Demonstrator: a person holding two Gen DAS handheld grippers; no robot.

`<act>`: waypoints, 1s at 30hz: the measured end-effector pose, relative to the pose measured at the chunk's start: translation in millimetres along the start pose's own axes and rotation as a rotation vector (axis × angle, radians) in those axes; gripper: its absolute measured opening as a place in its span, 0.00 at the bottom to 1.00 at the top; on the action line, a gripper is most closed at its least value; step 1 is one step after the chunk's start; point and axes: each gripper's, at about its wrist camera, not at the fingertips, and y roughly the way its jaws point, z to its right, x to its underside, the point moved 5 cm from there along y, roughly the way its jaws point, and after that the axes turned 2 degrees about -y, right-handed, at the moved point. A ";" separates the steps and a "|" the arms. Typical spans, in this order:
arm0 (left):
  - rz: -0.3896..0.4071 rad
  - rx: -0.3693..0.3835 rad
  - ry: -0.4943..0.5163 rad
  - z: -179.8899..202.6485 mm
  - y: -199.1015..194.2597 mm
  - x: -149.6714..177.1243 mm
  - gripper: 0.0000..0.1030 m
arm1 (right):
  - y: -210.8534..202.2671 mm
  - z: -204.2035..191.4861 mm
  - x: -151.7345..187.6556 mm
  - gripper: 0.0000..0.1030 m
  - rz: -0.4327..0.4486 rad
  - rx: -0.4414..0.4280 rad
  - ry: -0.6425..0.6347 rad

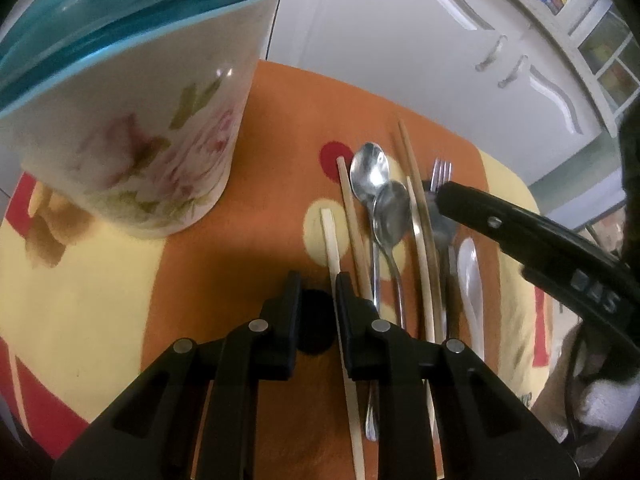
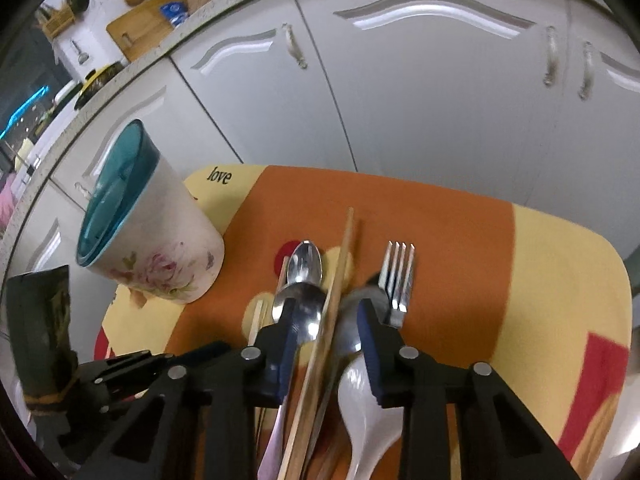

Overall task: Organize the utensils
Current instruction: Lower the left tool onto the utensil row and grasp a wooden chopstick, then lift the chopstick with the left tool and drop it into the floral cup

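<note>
Utensils under both grippers: left gripper (image 1: 318, 288) open over pale chopstick (image 1: 331, 240); right gripper (image 2: 326, 318) open around wooden chopsticks (image 2: 340, 280). Two steel spoons (image 1: 370, 172), one steel fork (image 2: 396, 276), one white plastic spoon (image 2: 366, 400).

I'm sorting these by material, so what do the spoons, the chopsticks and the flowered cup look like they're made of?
Two spoons: polished metal, mirror reflections. White spoon: glossy ceramic or plastic, unclear. Chopsticks: pale matte wood or bamboo. Flowered cup: glossy, probably plastic or ceramic, with a translucent teal rim.
</note>
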 end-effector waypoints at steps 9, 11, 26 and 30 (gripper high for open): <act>0.021 -0.025 0.030 6.3 7.8 -4.9 0.11 | 40.7 14.0 -16.9 0.08 -0.071 -0.072 0.049; 0.021 -0.012 0.034 9.4 10.6 -7.5 0.08 | 42.3 14.0 -15.8 0.07 -0.075 -0.081 0.053; 0.114 0.144 0.059 9.7 -57.4 -2.4 0.04 | -68.3 3.5 10.3 0.06 0.132 -0.147 0.089; 0.152 0.175 0.073 7.4 -88.5 -0.7 0.04 | -104.5 -10.5 20.2 0.06 0.197 -0.165 0.080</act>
